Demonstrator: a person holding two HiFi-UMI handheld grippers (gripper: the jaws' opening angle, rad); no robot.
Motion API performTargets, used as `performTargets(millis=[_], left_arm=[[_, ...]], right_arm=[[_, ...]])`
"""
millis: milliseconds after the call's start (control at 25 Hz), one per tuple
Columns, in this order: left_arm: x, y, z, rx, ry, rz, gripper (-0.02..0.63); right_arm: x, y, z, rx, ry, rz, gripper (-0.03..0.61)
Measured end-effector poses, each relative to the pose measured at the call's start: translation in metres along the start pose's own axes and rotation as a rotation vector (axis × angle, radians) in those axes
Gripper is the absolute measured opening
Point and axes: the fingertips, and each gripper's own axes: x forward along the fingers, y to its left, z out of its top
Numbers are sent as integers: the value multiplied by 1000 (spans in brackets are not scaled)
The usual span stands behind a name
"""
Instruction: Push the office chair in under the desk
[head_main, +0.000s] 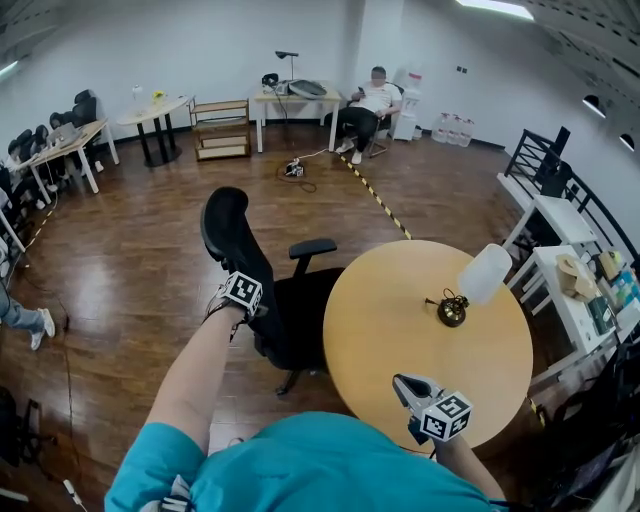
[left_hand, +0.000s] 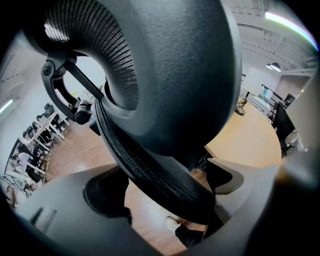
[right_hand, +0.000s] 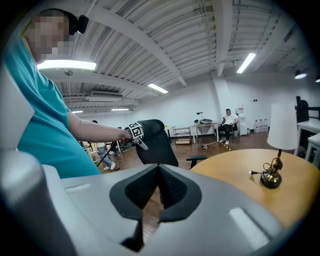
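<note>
Head view: office chair (head_main: 290, 320) stands at the left rim of the round wooden surface (head_main: 400, 300). The rim hides the seat's right part; back, headrest and one armrest are clear of it. Left claw (head_main: 238, 288) sits at the top of the chair back, arm stretched out. Right claw (head_main: 400, 382) hangs over the surface's near edge, apart from the small lamp (head_main: 470, 285) standing approx. mid-surface.

Left gripper view: left claw (left_hand: 167, 175) is clamped on the chair (left_hand: 175, 75). The black stitched rim of the back runs across betw. the two jaws, near their tips and against the right pad (left_hand: 225, 176). Wood floor shows below the rim. Surface (left_hand: 250, 140) lies beyond, to the right.

Right gripper view: right claw (right_hand: 159, 172) is closed, jaw tips meeting, nothing betw. them and touching nothing. Ahead: chair (right_hand: 155, 145) with the left claw (right_hand: 134, 132) on its back; surface (right_hand: 235, 175) to the right with lamp (right_hand: 282, 125) on it.
</note>
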Motion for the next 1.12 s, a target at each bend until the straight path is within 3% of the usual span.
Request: performTargets(millis=[120,200,320,440,720,800,920,1120], left_arm=[[-7,-14,-7,-25,36,-38,581],[-1,-6,-2,-35,-5,-21,581],[-14,-16,-1,-136,-61,-77,583],[-19,-10,15,-165,-241,-97,588],[-96,-21,15,-135,-520,-173,545],[-118,-25,9,-153,-606,-230,502],[-146,-18,-21,-184,-709,-297,337],[-233,37,-69,-215,-934,-258,135]], right_arm=[[-7,-1,-3,4,-2,-10,0],[-10,2,-1,-4,-2,-8,0],[-14,5,1,-8,-5,-6,0],[-17,8,3,-20,-10,-8,0],[-11,7,-2,0,-32,-7,0],[0,4,-3,0,-38,-7,0],[19,15,2,-7,-44,-6,0],[58,82,23,-47,-43,-2,0]])
